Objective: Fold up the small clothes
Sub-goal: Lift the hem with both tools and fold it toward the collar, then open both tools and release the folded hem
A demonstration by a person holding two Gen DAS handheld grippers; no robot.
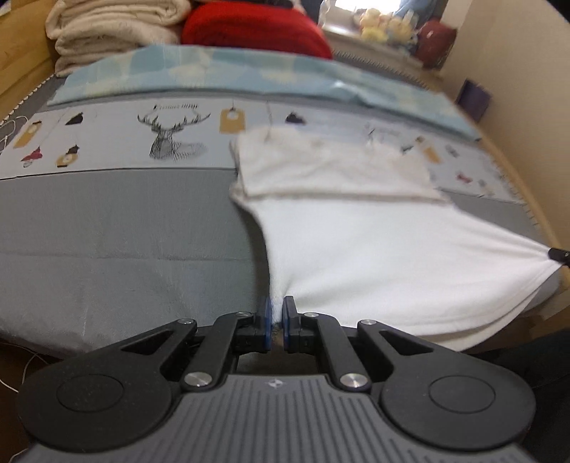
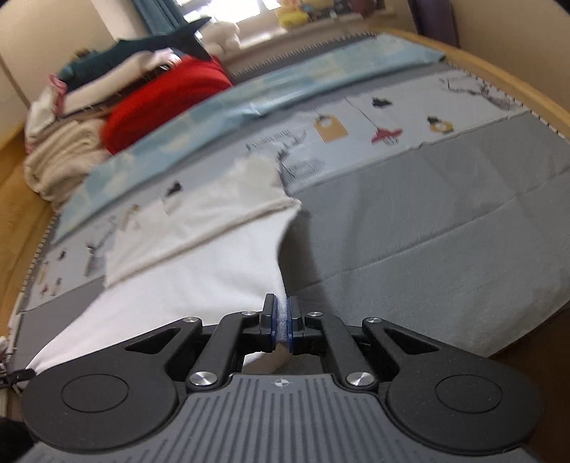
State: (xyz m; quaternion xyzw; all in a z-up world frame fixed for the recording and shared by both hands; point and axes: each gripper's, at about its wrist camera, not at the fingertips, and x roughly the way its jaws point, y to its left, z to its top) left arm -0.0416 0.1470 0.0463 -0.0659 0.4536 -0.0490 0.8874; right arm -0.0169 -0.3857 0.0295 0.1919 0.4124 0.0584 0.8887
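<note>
A white cloth garment (image 1: 374, 249) lies spread on the grey bed, its far part folded over into a second layer. My left gripper (image 1: 276, 313) is shut on its near left corner and holds it taut. The cloth also shows in the right wrist view (image 2: 199, 270), where my right gripper (image 2: 282, 317) is shut on the near right corner. The tip of the right gripper (image 1: 559, 254) shows at the right edge of the left wrist view. The tip of the left gripper (image 2: 17, 374) shows at the left edge of the right wrist view.
The grey mat (image 1: 124, 231) carries a printed deer strip (image 1: 167, 135) and a light blue folded sheet (image 1: 249, 71) behind it. A cream blanket stack (image 1: 114, 32) and a red cushion (image 1: 253, 28) sit at the back. A wooden bed frame (image 2: 506, 78) borders the mat.
</note>
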